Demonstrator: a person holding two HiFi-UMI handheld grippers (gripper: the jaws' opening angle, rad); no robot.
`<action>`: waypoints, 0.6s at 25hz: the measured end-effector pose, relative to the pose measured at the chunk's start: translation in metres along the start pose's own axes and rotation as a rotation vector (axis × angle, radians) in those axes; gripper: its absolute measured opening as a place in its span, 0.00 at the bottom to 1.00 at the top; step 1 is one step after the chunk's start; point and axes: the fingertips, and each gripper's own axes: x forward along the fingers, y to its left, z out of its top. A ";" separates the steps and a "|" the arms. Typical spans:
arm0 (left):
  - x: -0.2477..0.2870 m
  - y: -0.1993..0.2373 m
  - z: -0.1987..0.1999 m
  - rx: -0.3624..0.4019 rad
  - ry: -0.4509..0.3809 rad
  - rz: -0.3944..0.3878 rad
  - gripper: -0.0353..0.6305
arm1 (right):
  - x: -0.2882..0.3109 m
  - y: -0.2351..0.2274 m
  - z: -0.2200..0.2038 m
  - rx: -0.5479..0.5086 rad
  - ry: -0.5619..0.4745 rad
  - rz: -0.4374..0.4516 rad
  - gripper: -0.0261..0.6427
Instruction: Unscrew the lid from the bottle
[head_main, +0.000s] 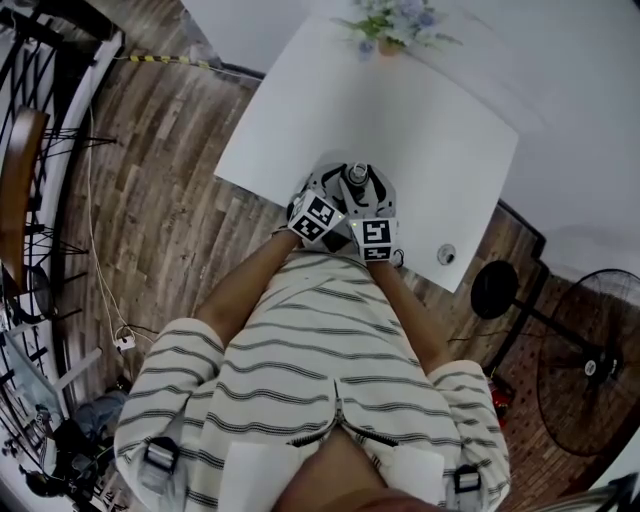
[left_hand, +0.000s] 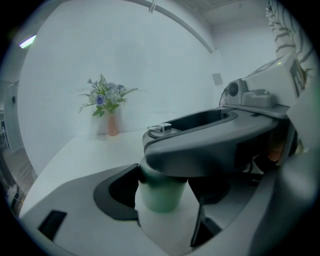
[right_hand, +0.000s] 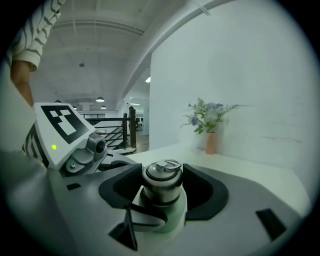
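A pale green bottle (left_hand: 161, 194) with a metal ring-topped lid (right_hand: 162, 181) stands near the front edge of the white table (head_main: 440, 150). In the head view the lid (head_main: 356, 175) shows between both grippers. My left gripper (left_hand: 162, 200) is shut on the bottle's body, with a dark pad against each side. My right gripper (right_hand: 162, 187) sits higher, and its curved pads lie against the lid's sides. In the left gripper view the right gripper's body (left_hand: 215, 137) crosses above the bottle and hides its top. Both marker cubes sit close together, just in front of the person's chest.
A small vase of flowers (head_main: 395, 25) stands at the table's far edge. A little round object (head_main: 446, 254) lies near the front right corner. A floor fan (head_main: 590, 365) and a black round base (head_main: 494, 289) stand to the right on the wooden floor.
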 end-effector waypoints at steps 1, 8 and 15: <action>0.001 0.000 0.000 0.000 0.000 0.000 0.51 | 0.001 -0.001 0.000 -0.007 -0.001 0.004 0.42; -0.001 0.000 0.000 0.003 -0.002 -0.003 0.51 | -0.001 0.002 0.001 -0.049 -0.004 0.085 0.43; -0.001 0.001 0.000 0.011 -0.001 -0.019 0.51 | -0.002 0.006 -0.001 -0.107 -0.002 0.383 0.43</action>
